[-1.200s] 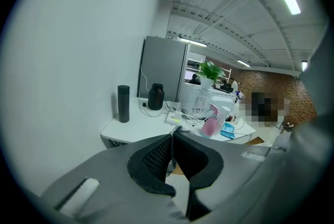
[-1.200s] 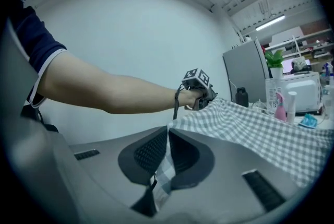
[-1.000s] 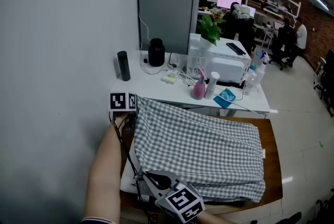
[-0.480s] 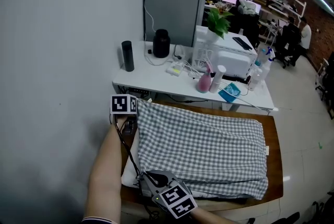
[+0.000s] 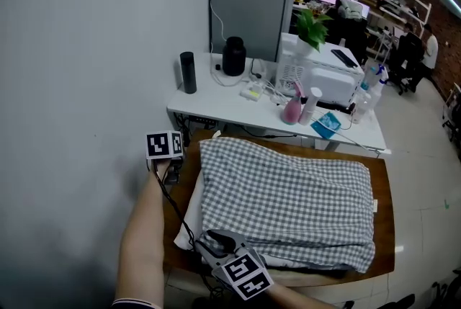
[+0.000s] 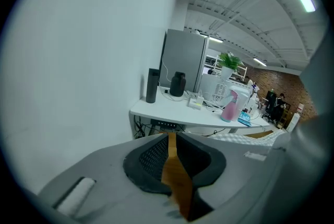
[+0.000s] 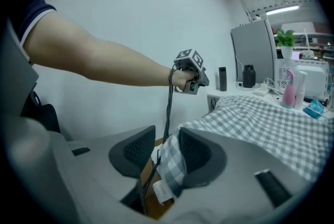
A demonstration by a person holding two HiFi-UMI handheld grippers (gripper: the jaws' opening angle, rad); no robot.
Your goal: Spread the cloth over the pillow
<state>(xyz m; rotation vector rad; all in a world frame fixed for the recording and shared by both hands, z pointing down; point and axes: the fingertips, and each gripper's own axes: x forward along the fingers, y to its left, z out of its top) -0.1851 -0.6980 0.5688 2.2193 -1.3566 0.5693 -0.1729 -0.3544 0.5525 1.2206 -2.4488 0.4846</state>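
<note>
A grey-and-white checked cloth (image 5: 288,199) lies spread over a white pillow (image 5: 189,225) on a brown table (image 5: 382,178). My left gripper (image 5: 175,169) hangs just left of the cloth's far left corner, apart from it. In the left gripper view its jaws (image 6: 171,137) are opening with a narrow gap and nothing between them; the cloth (image 6: 245,137) lies off to the right. My right gripper (image 5: 216,239) is at the near left corner. Its jaws (image 7: 156,152) are opening wide, and the cloth's corner (image 7: 172,163) with a white tag hangs loose between them.
Behind the table stands a white desk (image 5: 238,102) with a black cylinder (image 5: 188,72), a black pot (image 5: 233,56), a pink spray bottle (image 5: 292,109) and a printer (image 5: 328,81). A grey cabinet (image 5: 248,1) rises behind it. A grey wall fills the left. People sit far back right.
The far left corner of the cloth has left my left gripper and dropped onto the pillow. My right gripper's jaws have spread apart around the near corner.
</note>
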